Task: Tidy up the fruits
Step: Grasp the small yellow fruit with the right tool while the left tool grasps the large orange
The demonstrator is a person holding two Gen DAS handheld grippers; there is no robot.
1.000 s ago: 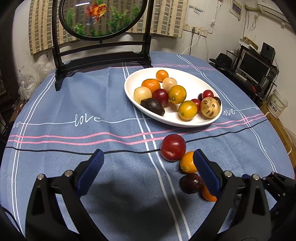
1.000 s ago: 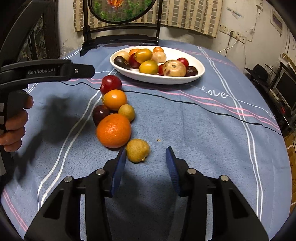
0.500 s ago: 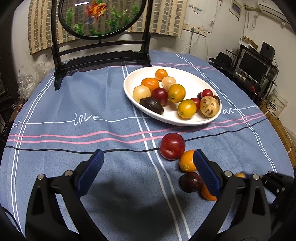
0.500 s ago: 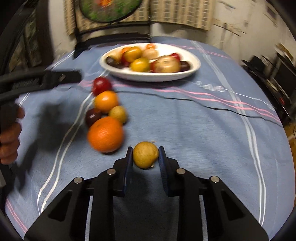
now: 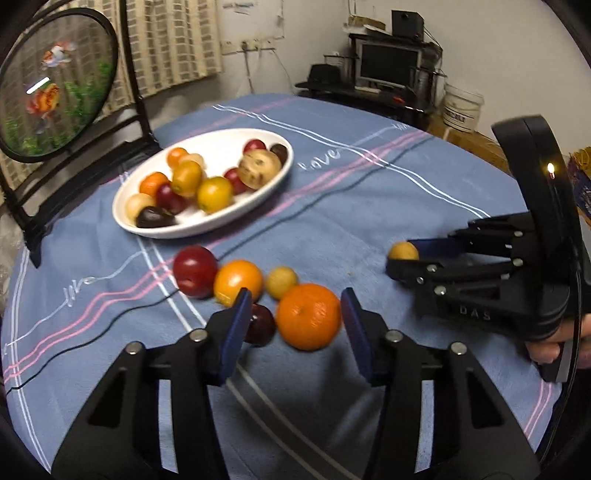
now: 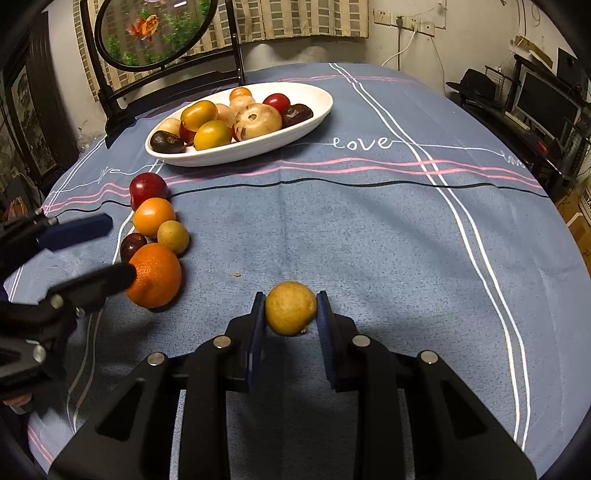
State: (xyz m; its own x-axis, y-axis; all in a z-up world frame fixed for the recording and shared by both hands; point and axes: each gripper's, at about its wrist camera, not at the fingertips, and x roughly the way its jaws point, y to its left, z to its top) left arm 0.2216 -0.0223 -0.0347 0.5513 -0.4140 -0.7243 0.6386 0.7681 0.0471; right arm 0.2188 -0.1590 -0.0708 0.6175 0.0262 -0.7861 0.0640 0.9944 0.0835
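My right gripper [image 6: 290, 314] is shut on a small yellow-brown fruit [image 6: 290, 307] and holds it just above the blue cloth; it also shows in the left wrist view [image 5: 403, 252]. My left gripper [image 5: 295, 325] is open around a large orange [image 5: 308, 316], its fingers on either side without touching. Beside the orange lie a dark plum [image 5: 259, 324], a small yellow fruit [image 5: 281, 282], a smaller orange [image 5: 238, 282] and a red apple [image 5: 195, 271]. A white oval plate [image 5: 258, 147] holds several fruits.
A black stand with a round fish picture [image 6: 155, 33] rises behind the plate. A desk with a monitor [image 5: 391, 68] and a white bucket [image 5: 461, 110] stand beyond the table's far right edge. A crumb [image 6: 235, 274] lies on the cloth.
My right gripper closed on the yellow-brown fruit and lifted it to the right. My left gripper swung right and moved forward, so its fingers now flank the large orange.
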